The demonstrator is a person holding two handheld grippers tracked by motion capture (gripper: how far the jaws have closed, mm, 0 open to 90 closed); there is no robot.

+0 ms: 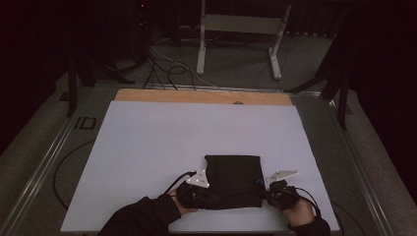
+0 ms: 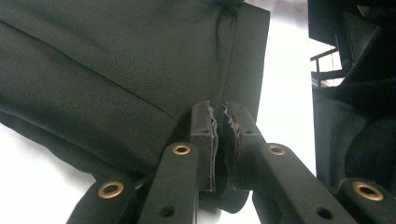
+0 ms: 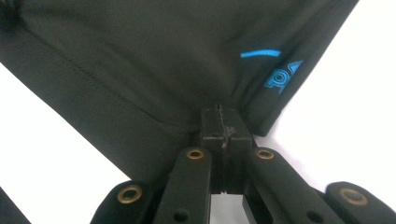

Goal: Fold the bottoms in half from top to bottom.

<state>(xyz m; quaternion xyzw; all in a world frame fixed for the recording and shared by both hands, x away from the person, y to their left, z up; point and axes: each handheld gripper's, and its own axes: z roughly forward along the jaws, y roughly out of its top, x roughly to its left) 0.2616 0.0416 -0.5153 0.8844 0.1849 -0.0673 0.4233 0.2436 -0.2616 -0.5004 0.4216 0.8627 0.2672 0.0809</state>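
From the high view we see one white surface (image 1: 147, 147) carrying a single folded black garment (image 1: 235, 181) near its front edge, between two hand-held grippers. We find the left hand-held gripper (image 1: 202, 192) at the garment's near left corner and the right hand-held gripper (image 1: 273, 192) at its near right corner. Its own view shows the left one (image 2: 219, 123) pinched tight on a fabric edge. The right one (image 3: 223, 125) is likewise clamped on cloth, beside a small blue logo (image 3: 280, 77).
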